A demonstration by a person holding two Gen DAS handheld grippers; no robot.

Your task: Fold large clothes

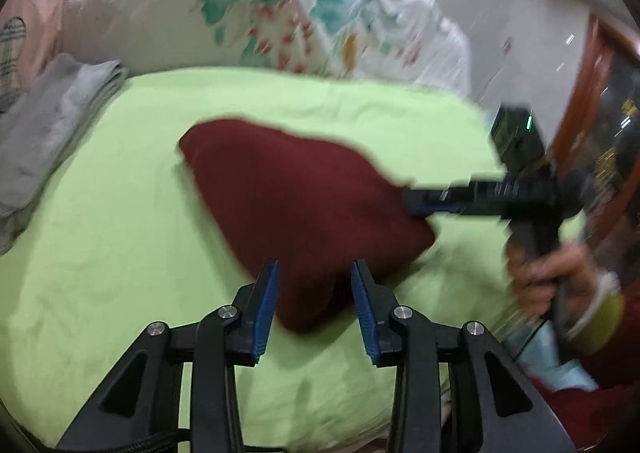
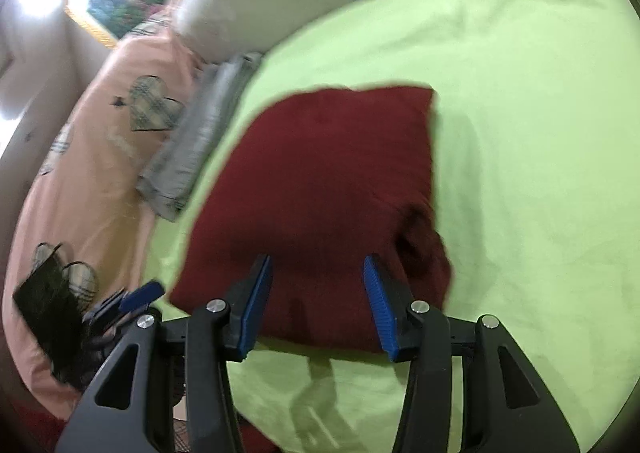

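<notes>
A dark red garment [image 1: 304,209], folded into a compact bundle, lies on the light green bed sheet [image 1: 120,253]. My left gripper [image 1: 315,269] is open, its blue-padded fingers either side of the bundle's near corner. My right gripper [image 1: 412,205] shows in the left wrist view at the bundle's right edge, held in a hand. In the right wrist view the right gripper [image 2: 318,265] is open over the near edge of the red garment [image 2: 328,181]. The left gripper's blue pad [image 2: 140,295] peeks in at lower left there.
A folded grey garment [image 1: 52,125] lies at the sheet's left edge, also in the right wrist view [image 2: 196,137]. A floral white quilt [image 1: 248,9] is piled behind. A pink heart-print cover [image 2: 88,157] lies left. A wooden cabinet [image 1: 600,125] stands right.
</notes>
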